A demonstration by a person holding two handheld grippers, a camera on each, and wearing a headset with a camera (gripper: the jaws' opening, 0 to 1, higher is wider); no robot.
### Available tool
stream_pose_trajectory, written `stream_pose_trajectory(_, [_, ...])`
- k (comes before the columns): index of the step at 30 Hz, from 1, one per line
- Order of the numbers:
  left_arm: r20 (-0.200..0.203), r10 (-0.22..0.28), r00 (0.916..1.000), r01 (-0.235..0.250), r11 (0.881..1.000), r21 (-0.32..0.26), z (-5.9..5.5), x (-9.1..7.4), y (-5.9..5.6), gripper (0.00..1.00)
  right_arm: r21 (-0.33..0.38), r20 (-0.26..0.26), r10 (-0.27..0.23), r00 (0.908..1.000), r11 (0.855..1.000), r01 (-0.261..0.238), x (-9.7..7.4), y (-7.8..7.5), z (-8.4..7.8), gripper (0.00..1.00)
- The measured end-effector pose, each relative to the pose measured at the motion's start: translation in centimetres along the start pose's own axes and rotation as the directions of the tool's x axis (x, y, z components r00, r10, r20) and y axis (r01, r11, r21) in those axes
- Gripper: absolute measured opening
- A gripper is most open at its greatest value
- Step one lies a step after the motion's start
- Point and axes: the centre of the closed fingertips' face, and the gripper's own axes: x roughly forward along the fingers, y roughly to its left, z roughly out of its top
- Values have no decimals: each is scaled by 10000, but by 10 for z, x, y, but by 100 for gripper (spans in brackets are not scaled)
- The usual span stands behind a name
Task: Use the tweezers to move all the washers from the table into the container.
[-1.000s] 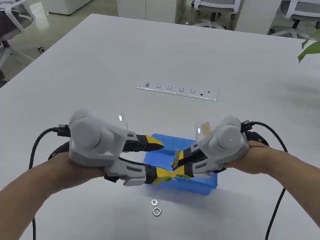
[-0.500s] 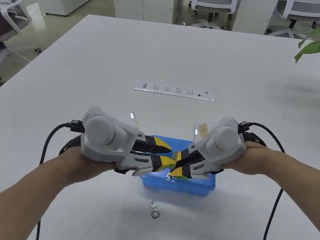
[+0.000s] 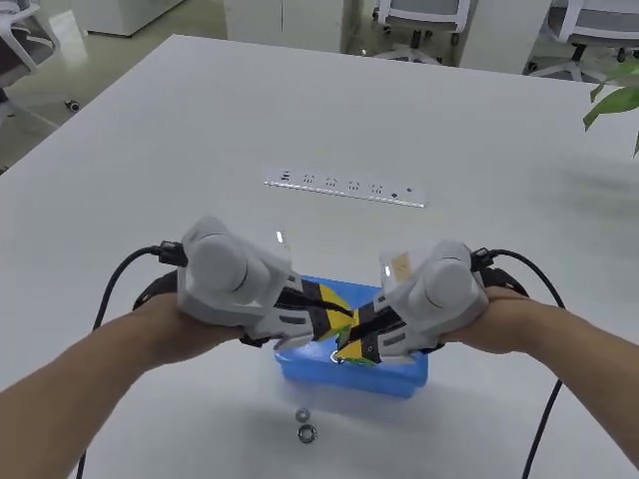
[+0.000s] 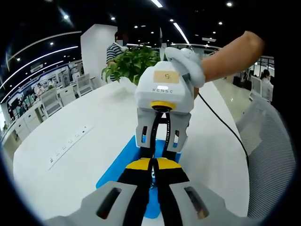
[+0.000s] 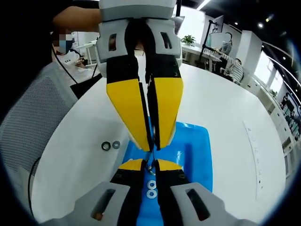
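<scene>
Expect the washers [image 3: 307, 432] to be light, hard and slick. They are flat metal rings that sit flush on the table [image 3: 300, 120], so a thin tip gets little to bite on, and they will likely skate or flip if you pinch carelessly. Your best hold is probably across the band, with 1 tweezer tip down through the hole, the other outside the rim, and a gentle squeeze. They won't break, but they can spring away. The tweezers [image 5: 149, 162] look thin and springy, so press them partway along the legs, not at the tips.

Both tongs are clenched nose to nose above the blue container [image 3: 399, 374]. The left tongs [image 4: 153, 165] and right tongs [image 5: 149, 165] each pinch a slim metal strip between them, which I take to be the tweezers, though it is too small to be sure.

2 washers lie side by side toward the near edge of the table, just in front of the container's near wall. 2 more rest inside the container. They are small silvery rings with round holes; in the right gripper view 1 of the table pair reads darker than the other
</scene>
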Motion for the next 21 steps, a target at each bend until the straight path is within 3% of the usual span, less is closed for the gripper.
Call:
stream_pose_trajectory(13, [-14, 15, 10000, -15, 9999, 139, 0, -1, 0, 5, 101, -91, -82, 9999, 9999, 82, -2, 1, -1, 12])
stream_pose_trajectory(21, [42, 104, 9999, -105, 9997, 210, 8, -5, 1, 5, 274, -54, -218, 9997, 9994, 220, -8, -1, 2, 14])
